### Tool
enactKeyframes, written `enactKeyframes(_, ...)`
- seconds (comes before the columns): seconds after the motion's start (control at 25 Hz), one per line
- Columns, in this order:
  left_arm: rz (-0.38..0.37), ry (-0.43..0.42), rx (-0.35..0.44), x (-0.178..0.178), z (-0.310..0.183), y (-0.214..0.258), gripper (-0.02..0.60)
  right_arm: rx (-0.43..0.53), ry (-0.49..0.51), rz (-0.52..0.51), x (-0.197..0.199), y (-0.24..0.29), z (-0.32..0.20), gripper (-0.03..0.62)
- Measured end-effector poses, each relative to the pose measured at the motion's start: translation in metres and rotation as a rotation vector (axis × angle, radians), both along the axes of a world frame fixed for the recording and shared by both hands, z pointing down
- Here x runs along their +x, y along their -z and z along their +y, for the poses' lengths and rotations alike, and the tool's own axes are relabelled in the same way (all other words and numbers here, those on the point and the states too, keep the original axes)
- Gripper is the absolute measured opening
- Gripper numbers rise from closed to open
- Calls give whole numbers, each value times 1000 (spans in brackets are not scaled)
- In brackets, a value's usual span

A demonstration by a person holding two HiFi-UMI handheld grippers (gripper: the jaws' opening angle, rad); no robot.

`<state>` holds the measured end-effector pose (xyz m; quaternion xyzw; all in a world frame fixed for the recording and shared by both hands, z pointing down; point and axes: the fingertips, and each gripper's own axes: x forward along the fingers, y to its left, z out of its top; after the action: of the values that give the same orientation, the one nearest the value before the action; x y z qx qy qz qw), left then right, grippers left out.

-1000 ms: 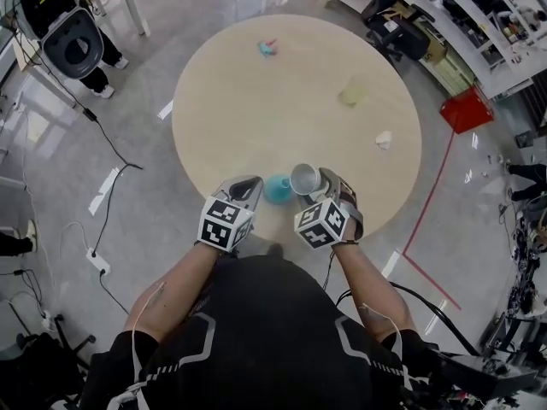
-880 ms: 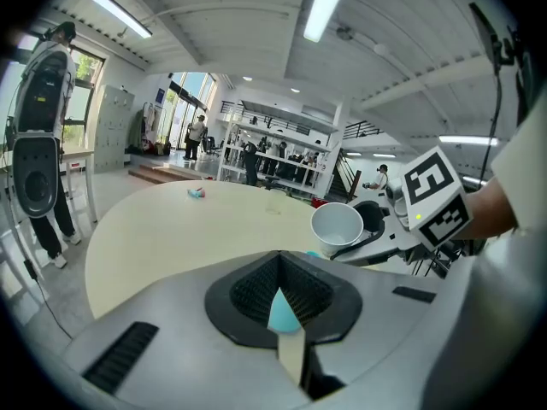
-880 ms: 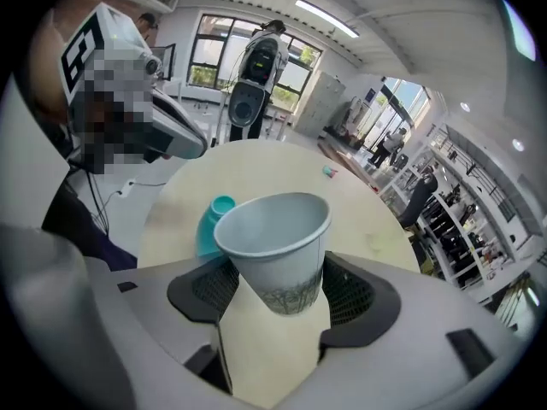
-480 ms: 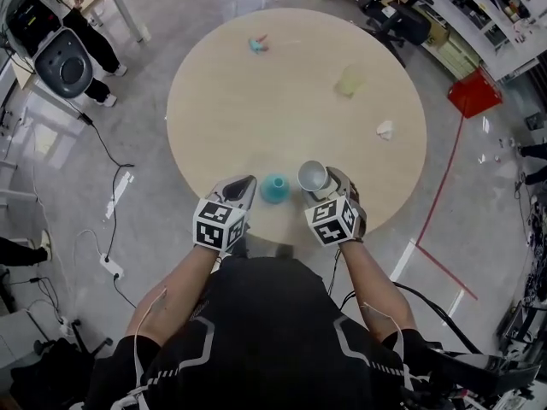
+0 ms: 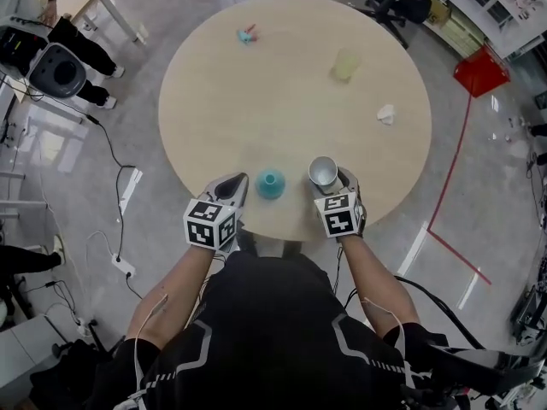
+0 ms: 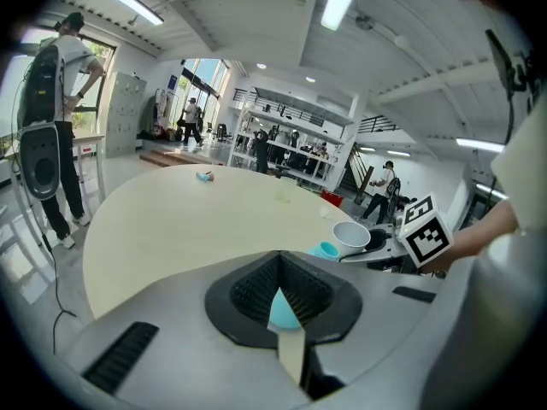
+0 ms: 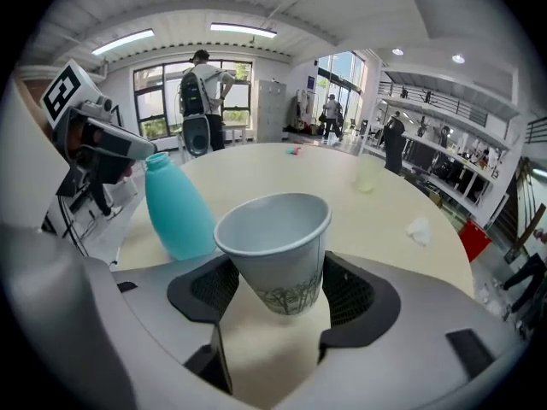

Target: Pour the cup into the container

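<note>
My right gripper [image 5: 328, 181] [image 7: 275, 287] is shut on a white paper cup [image 5: 323, 172] [image 7: 275, 248], which stands upright just above the near edge of the round table [image 5: 291, 101]. Nothing shows inside the cup in the right gripper view. A teal bottle-shaped container [image 5: 270, 183] [image 7: 176, 207] stands on the table to the cup's left. My left gripper [image 5: 237, 184] [image 6: 287, 307] is shut and holds nothing; it hovers just left of the container, apart from it. The left gripper view catches the cup [image 6: 351, 234] beyond the container's top [image 6: 325, 250].
Farther across the table lie a pale yellow-green cup [image 5: 345, 65], a crumpled white tissue [image 5: 386, 114] and a small teal-and-pink object [image 5: 246, 34]. A red box [image 5: 481, 69] sits on the floor at right. A person with a backpack [image 7: 203, 101] stands beyond the table.
The cup was tipped on its side toward the container; my right gripper has rolled it back upright and carried it right, away from the container. The left gripper has hardly moved.
</note>
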<state>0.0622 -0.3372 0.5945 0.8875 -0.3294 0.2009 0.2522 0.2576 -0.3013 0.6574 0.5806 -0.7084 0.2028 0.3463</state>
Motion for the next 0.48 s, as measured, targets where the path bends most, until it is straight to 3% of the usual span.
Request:
enactKeyframes(0.24, -5, -2, -23, 6, -1, -3, 0, -14, -44, -103, 6, -24, 3, 308)
enactKeyframes(0.48, -15, 13, -53, 5, 2, -16, 0, 51, -88, -214, 9, -29, 4, 308)
